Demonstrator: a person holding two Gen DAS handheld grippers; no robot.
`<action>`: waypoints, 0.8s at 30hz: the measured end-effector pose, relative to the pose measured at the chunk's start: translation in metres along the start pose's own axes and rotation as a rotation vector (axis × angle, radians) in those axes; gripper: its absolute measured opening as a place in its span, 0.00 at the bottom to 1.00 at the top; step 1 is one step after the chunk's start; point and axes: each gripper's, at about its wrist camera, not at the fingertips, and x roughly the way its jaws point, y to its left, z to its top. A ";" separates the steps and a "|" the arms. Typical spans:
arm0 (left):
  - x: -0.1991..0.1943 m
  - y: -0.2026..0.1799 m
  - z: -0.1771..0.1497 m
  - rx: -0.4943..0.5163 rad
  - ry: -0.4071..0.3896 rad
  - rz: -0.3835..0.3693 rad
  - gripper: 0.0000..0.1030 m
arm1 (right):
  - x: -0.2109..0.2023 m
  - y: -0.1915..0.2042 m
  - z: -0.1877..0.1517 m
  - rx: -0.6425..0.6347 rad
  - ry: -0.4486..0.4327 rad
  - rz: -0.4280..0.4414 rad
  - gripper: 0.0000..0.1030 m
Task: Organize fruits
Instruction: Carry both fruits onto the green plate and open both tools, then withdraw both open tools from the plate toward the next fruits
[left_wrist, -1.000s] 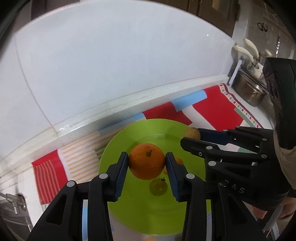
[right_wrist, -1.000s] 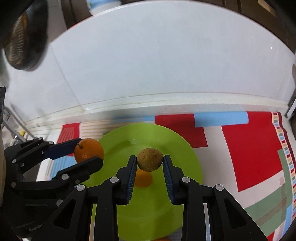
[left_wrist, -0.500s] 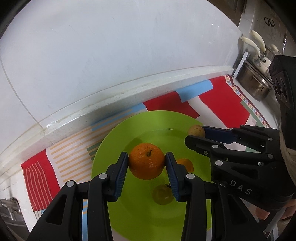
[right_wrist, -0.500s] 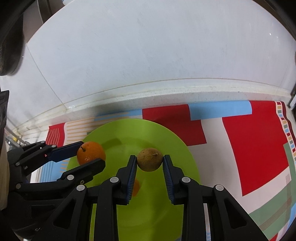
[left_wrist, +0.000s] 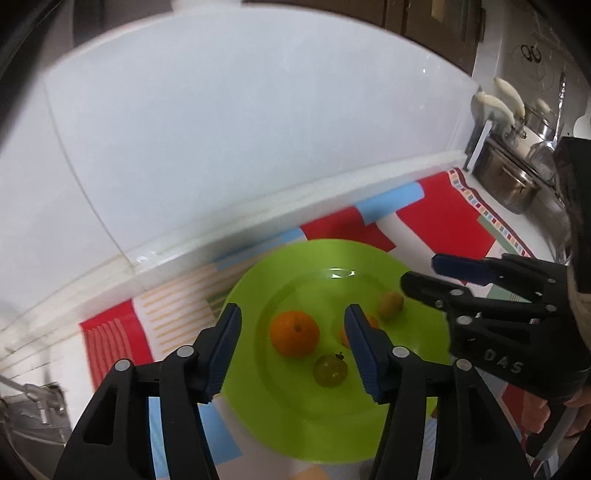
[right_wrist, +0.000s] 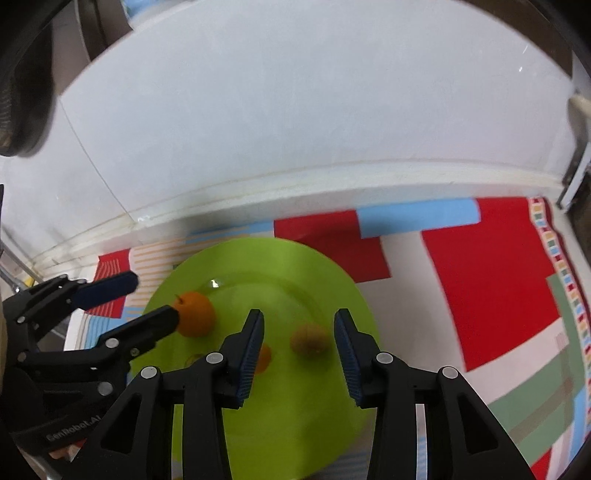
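Looks nearly done: both grippers' fingers are spread wide and empty. The orange sits on the plate between the left gripper fingers, the brown fruit between the right gripper fingers. No loose fruit visible off the plate.

4 fruits lie on a round lime-green plate in the lower centre of the frame. The large orange, stem dimple up, sits left of the plate's middle. A smaller orange fruit lies to its right, mostly hidden. A small yellow-green fruit with a dark stem rests in front of them, toward the bottom edge. A brownish oval fruit lies toward the plate's right rim, apart from the others.
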 end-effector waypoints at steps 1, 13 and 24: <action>-0.008 -0.001 -0.001 0.004 -0.017 0.013 0.59 | -0.009 0.001 0.000 -0.004 -0.019 0.001 0.39; -0.094 -0.024 -0.036 0.027 -0.157 0.067 0.73 | -0.103 0.017 -0.036 -0.019 -0.207 -0.020 0.64; -0.156 -0.049 -0.076 -0.010 -0.252 0.084 0.90 | -0.165 0.019 -0.085 -0.017 -0.259 -0.056 0.75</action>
